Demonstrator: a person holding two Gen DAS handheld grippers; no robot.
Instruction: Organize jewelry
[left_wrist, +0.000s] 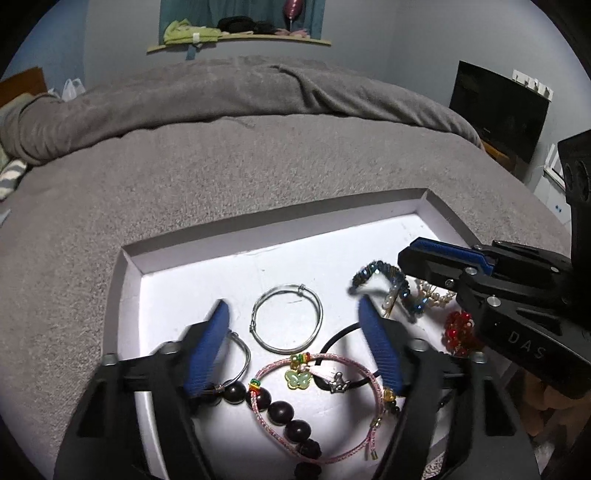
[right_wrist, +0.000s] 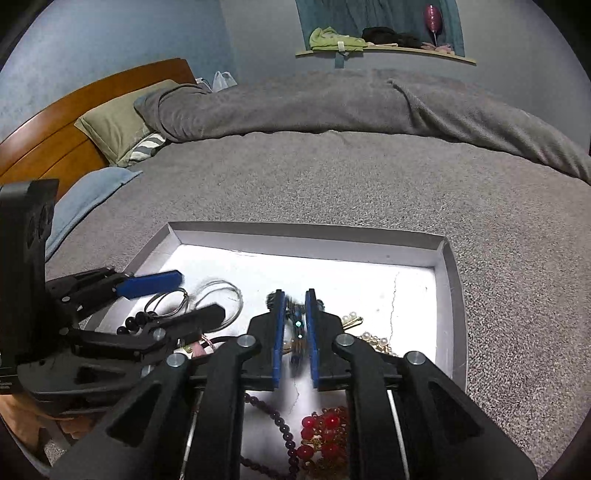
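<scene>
right claw (right_wrist: 294, 328) clamped on blue beaded bracelet (left_wrist: 384, 286), motion-blurred, over white tray (left_wrist: 129, 280) on bed | left claw (left_wrist: 291, 325) apart above silver bangle (left_wrist: 287, 319) | red beads (right_wrist: 325, 432) partly hidden

Left gripper (left_wrist: 291, 321): matte black plastic frame with angular struts and triangular cut-outs.
Left fingers (left_wrist: 205, 354): flat blue ribbed pads on black backing.
Left screws: round silver bolt heads at the linkage joints.
Right gripper (right_wrist: 295, 328): same matte black angular frame, silver bolt heads on its four struts, thin metal rods below.
Right fingers (right_wrist: 277, 339): narrow blue pads.
Marking: pale letters "DAS" on the right gripper's side.
</scene>
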